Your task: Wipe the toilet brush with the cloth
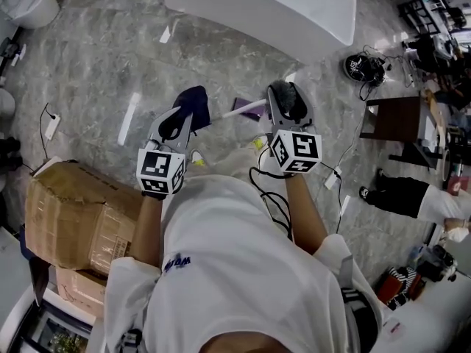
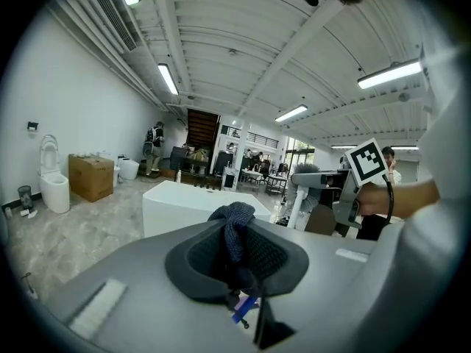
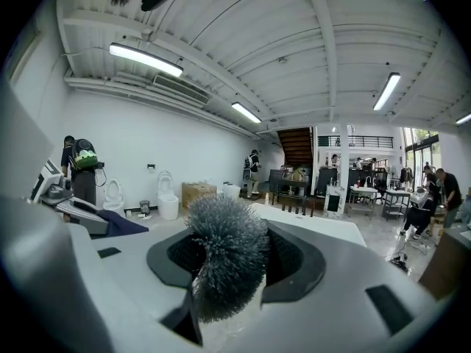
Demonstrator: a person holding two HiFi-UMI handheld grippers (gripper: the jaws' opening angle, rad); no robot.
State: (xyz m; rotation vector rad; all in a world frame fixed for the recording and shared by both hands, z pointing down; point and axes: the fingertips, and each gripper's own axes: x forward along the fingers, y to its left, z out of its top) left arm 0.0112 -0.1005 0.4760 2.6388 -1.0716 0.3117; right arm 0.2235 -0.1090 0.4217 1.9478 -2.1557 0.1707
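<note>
Two grippers are held side by side above the grey marbled floor (image 1: 96, 65), and neither item rests on anything. The left gripper (image 1: 182, 120) is closed down on a dark blue cloth (image 2: 234, 230). A bunched wad is pinched between the pads, and a knot of it pokes out past the tips. The right gripper (image 1: 288, 110) is clamped on the toilet brush (image 3: 224, 259) at about the neck, its jaws narrowed to the brush's width, so the bristle head stands out in front of the tips. The white handle (image 1: 241, 109) runs off sideways from the right gripper toward the left one. Bristle head and cloth are apart; whether the handle's far end touches the cloth cannot be told. The hold is judged a set-up for wiping, with the brush fixed by one gripper and the cloth ready to be dragged along it by the other. Wiping is judged not yet begun. The brush head is rounded, with dense grey bristles; no dirt can be made out. A purple patch beside the handle cannot be identified.
</note>
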